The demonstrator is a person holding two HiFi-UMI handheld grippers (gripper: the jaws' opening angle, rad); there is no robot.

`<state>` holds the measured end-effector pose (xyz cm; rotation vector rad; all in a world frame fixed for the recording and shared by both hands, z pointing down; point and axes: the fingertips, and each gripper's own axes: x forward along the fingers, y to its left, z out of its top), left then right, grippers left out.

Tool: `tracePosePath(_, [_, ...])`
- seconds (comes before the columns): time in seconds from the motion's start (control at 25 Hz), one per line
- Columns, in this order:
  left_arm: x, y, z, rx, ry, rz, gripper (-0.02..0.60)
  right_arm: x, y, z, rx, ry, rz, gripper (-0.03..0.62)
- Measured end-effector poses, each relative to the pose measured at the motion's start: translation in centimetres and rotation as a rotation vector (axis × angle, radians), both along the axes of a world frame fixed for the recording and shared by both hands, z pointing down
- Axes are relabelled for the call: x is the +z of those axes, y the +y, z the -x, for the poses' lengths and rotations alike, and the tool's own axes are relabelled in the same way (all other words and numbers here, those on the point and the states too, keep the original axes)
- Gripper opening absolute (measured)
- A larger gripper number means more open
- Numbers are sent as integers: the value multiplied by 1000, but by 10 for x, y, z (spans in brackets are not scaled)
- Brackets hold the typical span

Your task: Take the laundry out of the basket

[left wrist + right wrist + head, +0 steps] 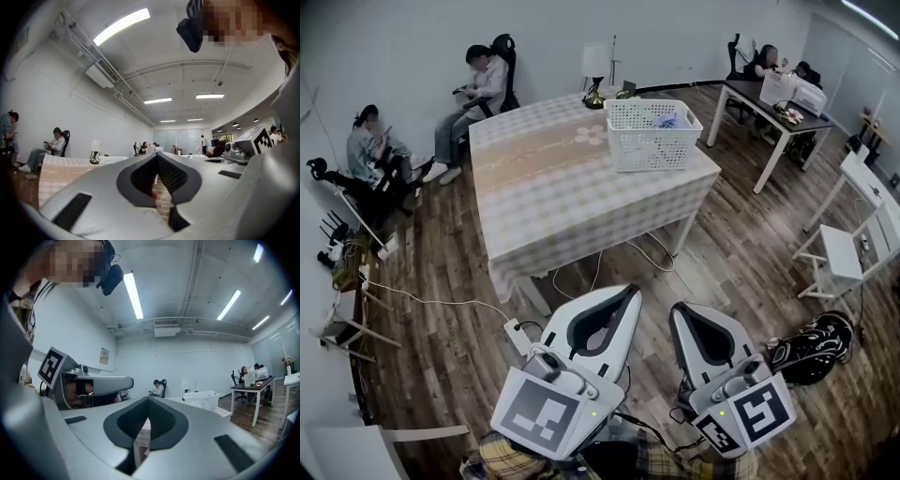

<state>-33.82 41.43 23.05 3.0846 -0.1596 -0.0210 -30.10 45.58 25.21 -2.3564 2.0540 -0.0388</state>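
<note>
Your left gripper & right gripper, smooth grey shells w/ ribbed black pads, both have jaws pressed together on nothing, over the wood-plank floor. Ahead: table w/ checked cloth; at its far right corner, a white lattice plastic basket w/ crumpled bluish laundry inside

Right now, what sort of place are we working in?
Probably an open-plan office or lab: long ceiling strip lights, a dark-topped desk with white legs, and a checked-cloth table bearing the white plastic laundry basket.
</note>
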Motion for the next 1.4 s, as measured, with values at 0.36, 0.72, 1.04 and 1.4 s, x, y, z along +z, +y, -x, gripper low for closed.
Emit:
tracePosePath(0.36, [9,-36,-44,26,-11,12,23,15,-30,-47,35,-32,22,17])
tracePosePath(0.72, [8,-116,-113,70,-10,17,23,16,-113,-107,63,-27,46,17])
tracePosePath(1.04, [5,-194,-168,106,-5,24,23,12,-188,-162,99,-20,43,17])
tracePosePath(1.4, [8,-239,-238,109,-11,19,23,11,-223,-246,146,-37,35,17])
